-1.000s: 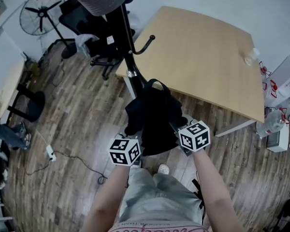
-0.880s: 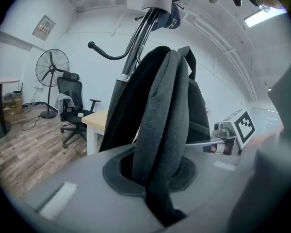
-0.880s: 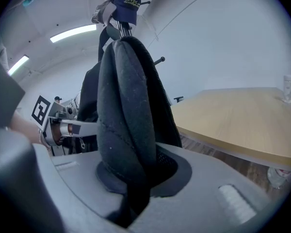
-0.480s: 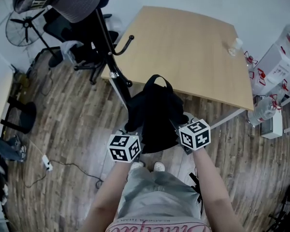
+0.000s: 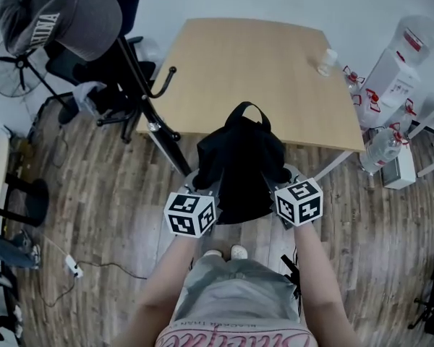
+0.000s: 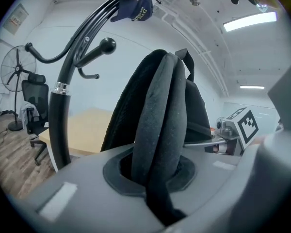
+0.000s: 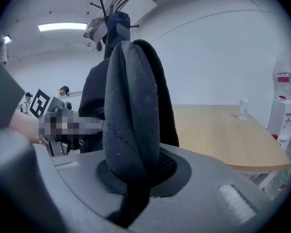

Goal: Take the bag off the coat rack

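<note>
1. The black bag (image 5: 239, 161) hangs in the air between our two grippers, over the wooden floor (image 5: 94, 208) and in front of the near edge of the table (image 5: 253, 63).
2. Its top loop (image 5: 246, 110) stands free, caught on no hook.
3. Our left gripper (image 6: 153, 178) is clamped on one padded strap (image 6: 157, 115), which runs up out of the closed jaws.
4. Our right gripper (image 7: 133, 178) is clamped the same way on the other strap (image 7: 131, 110).
5. The coat rack (image 5: 148, 103) stands just to the left of the bag, with its pole leaning across the head view. The bag seems to hang clear of it, though the steep angle makes the gap hard to judge.
6. A grey cap (image 5: 58, 13) sits on top of the rack.
7. A small bottle (image 5: 325, 62) stands near the far right corner of the table.
8. Farther out, a fan (image 5: 14, 71) is on the left and water jugs (image 5: 409, 49) are on the right.
</note>
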`<state>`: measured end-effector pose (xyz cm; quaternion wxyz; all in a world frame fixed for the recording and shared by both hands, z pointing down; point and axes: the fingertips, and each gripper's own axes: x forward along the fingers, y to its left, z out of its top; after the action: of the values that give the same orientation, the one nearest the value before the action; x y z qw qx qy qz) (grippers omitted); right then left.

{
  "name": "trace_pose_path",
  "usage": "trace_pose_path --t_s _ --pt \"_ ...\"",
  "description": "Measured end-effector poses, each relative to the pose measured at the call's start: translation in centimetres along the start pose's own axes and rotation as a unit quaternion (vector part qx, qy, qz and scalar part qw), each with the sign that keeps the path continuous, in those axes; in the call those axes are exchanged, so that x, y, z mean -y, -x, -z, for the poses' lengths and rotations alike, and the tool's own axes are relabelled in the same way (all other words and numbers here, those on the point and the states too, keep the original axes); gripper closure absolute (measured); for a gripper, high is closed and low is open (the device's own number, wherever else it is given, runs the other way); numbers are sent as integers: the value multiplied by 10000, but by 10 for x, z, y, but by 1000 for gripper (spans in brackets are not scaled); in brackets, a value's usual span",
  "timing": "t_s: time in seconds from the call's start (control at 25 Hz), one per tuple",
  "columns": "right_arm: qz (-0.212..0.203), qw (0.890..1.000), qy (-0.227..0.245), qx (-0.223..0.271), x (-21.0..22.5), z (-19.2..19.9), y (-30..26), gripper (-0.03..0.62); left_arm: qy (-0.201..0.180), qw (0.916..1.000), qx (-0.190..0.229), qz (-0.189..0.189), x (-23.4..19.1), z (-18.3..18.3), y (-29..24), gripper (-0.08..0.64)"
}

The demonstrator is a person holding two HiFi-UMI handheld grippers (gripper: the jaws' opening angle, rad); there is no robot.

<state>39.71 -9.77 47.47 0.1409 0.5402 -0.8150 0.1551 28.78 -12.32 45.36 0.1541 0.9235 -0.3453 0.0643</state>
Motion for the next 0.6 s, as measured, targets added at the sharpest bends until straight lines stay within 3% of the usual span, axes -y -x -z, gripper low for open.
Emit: trace_pose_path --t_s 0.6 --pt "1020 9932 -177 539 29 -69 54 552 -844 9924 401 802 47 -89 -23 505"
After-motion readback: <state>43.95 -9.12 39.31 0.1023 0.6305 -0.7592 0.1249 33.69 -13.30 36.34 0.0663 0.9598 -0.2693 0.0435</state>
